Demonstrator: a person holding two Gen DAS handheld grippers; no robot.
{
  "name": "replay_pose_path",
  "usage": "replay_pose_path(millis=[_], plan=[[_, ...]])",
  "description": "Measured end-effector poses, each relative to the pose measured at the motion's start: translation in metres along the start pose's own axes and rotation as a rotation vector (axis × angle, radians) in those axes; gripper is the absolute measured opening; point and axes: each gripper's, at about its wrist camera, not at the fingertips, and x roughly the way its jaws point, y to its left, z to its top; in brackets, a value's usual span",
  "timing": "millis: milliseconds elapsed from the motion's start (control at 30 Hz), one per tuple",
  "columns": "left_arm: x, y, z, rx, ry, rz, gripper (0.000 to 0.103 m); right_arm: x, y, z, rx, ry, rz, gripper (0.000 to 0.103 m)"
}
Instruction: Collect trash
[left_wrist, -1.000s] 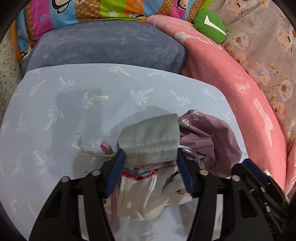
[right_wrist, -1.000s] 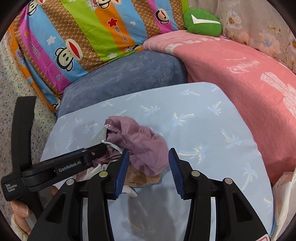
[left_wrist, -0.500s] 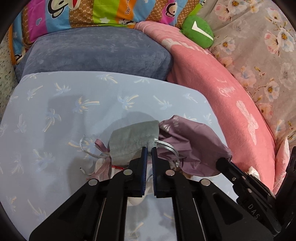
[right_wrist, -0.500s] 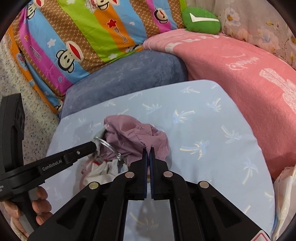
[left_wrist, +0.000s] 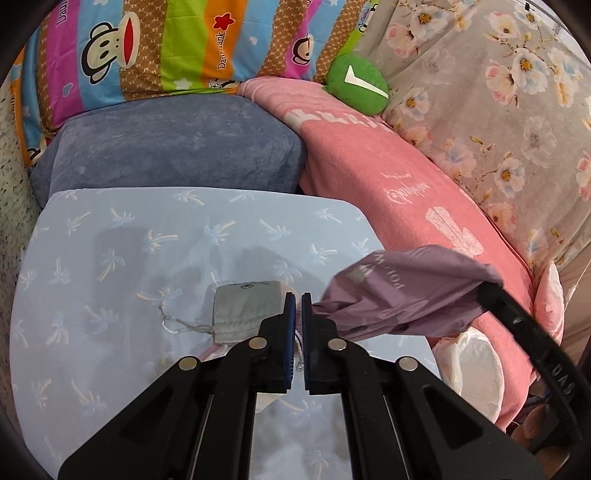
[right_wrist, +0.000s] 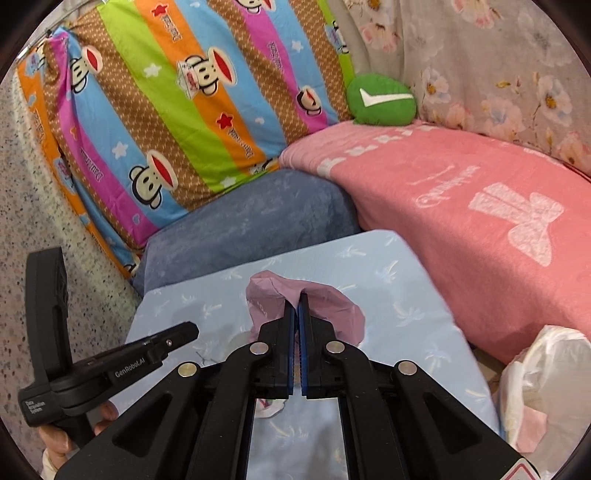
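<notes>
Purple bag pinched and held up above the blue cushion

The purple bag (right_wrist: 325, 314) is clamped between the closed jaws of the right gripper (right_wrist: 297, 306) — raised off the palm-print cushion (left_wrist: 110, 258). The left gripper (left_wrist: 295, 299) is pressed nearly shut; what it grips cannot be told. A grey pouch (left_wrist: 247, 308) is seen just left of its tips — a white trash bag (right_wrist: 546, 387) near right.

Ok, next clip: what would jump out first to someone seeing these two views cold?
Probably the purple bag stretched in mid-air between the two shut grippers, left gripper pinching one end and right gripper the other, above the pale blue palm-print cushion. Next, the loud striped monkey-print bedding at the back, and a small grey drawstring pouch just left of the left gripper's tips.
</notes>
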Motion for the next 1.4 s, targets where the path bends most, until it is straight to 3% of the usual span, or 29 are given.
replay_pose_path(millis=[100, 167, 233, 300, 867, 1033, 1100, 1233, 1400], plan=[[0.003, 0.001, -0.009, 0.001, 0.021, 0.003, 0.005, -0.020, -0.006, 0.002, 0.007, -0.024, 0.000, 0.002], [0.006, -0.001, -0.018, 0.010, 0.035, 0.020, 0.021, -0.030, -0.010, -0.001, 0.006, -0.033, -0.012, 0.002], [0.013, 0.002, -0.025, 0.000, 0.052, 0.060, 0.075, -0.036, -0.014, -0.005, 0.010, -0.034, -0.027, 0.002], [0.015, 0.003, -0.031, -0.006, 0.030, 0.097, 0.082, -0.038, -0.019, -0.012, 0.026, -0.026, -0.029, 0.002], [0.113, 0.010, -0.025, -0.041, 0.209, 0.181, 0.080, 0.008, -0.050, -0.040, 0.098, 0.071, -0.056, 0.002], [0.122, 0.012, -0.033, -0.050, 0.269, 0.146, 0.031, 0.024, -0.054, -0.044, 0.107, 0.099, -0.054, 0.002], [0.115, 0.013, -0.035, -0.060, 0.261, 0.136, 0.020, 0.025, -0.053, -0.044, 0.106, 0.102, -0.049, 0.002], [0.089, 0.009, -0.041, -0.062, 0.225, 0.119, 0.014, 0.021, -0.047, -0.044, 0.098, 0.094, -0.030, 0.002], [0.052, -0.003, -0.050, -0.053, 0.181, 0.088, 0.014, 0.010, -0.040, -0.044, 0.086, 0.081, -0.008, 0.002]])
